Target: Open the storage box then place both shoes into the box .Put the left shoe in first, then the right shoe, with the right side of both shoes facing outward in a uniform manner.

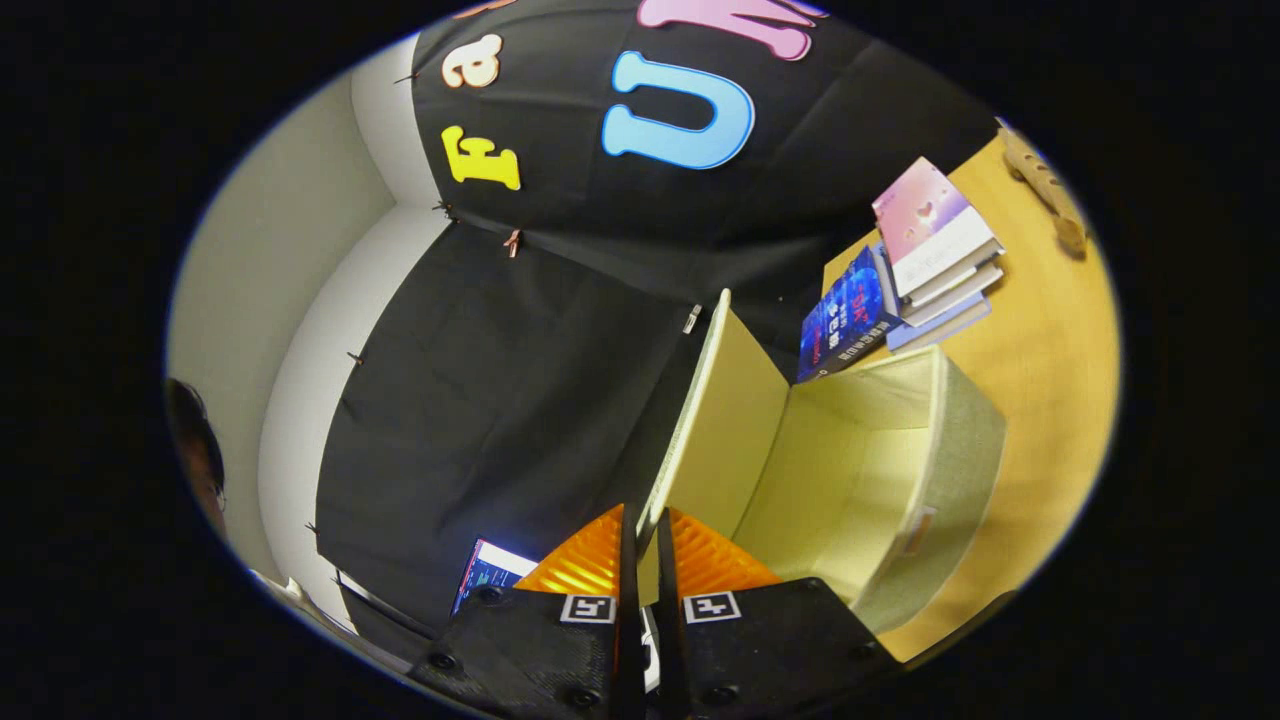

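The storage box (962, 450) is a pale green fabric cube standing on a yellow wooden table (1050, 340). Its mouth is uncovered and the pale inside (850, 470) shows nothing in it. The lid (735, 415) stands swung up from the box's near side, and its free edge runs down between my fingers. My gripper (640, 515) is shut on that edge, both fingers pressing close together on the lid's rim. The whole view is tilted, so the table slopes away beyond the box.
A stack of books (930, 250) lies on the table behind the box, with a dark blue book (845, 325) beside it. A wooden object (1045, 190) rests near the table's far edge. A person's head (195, 450) shows beside the cloth wall.
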`<act>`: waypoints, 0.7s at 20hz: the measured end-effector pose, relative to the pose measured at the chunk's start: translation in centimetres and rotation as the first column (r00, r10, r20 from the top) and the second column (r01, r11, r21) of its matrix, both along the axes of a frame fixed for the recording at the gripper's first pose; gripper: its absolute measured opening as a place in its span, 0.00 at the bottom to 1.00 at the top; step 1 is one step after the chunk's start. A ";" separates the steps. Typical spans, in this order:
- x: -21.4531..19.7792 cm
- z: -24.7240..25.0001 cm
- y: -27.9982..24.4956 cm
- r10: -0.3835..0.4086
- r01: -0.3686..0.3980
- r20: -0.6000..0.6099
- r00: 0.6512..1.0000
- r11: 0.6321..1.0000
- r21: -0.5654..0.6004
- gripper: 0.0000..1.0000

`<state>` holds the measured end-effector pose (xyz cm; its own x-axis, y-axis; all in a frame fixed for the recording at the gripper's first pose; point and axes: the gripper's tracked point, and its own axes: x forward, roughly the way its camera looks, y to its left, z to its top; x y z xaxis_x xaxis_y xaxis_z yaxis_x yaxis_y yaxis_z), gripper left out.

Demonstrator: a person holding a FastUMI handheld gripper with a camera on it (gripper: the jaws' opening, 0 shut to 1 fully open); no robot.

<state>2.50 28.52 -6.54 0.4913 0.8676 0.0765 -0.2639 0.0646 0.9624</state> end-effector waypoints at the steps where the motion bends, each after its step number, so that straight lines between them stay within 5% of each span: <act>1: 0.2 0.8 0.9 0.007 -0.006 0.011 1.000 1.000 -0.010 0.10; 14: 2.3 4.3 14.4 0.109 -0.103 0.064 0.992 0.990 -0.098 0.10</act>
